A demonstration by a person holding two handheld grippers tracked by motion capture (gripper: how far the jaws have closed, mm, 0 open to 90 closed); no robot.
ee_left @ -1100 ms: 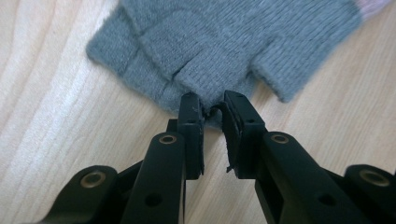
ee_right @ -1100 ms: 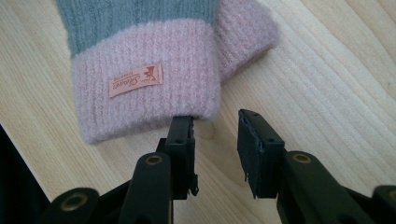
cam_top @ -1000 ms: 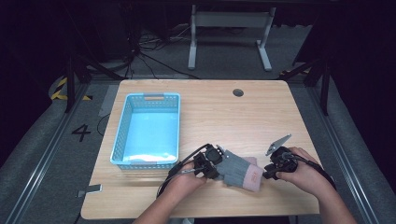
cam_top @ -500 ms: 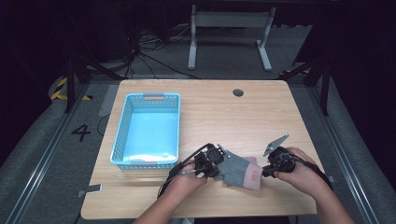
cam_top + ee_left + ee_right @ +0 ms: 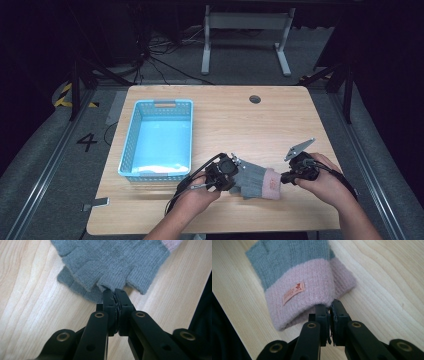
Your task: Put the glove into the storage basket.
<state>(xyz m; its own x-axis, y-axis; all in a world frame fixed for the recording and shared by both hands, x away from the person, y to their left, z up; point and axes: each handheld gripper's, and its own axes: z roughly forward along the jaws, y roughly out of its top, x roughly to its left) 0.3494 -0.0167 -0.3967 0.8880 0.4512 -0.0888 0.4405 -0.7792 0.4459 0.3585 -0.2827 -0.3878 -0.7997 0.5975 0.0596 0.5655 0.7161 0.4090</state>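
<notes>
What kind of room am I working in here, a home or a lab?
Most likely a lab or recording workspace: a plain wooden table on a dark floor, loose cables behind it, yellow-black hazard tape and a painted floor number 4.

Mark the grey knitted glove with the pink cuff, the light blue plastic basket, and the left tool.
grey knitted glove with pink cuff (image 5: 252, 179), high view, grey hand part.
light blue plastic basket (image 5: 131, 136), high view, left wall.
left tool (image 5: 115, 295), left gripper view, jaw tips pinching a glove finger.
</notes>
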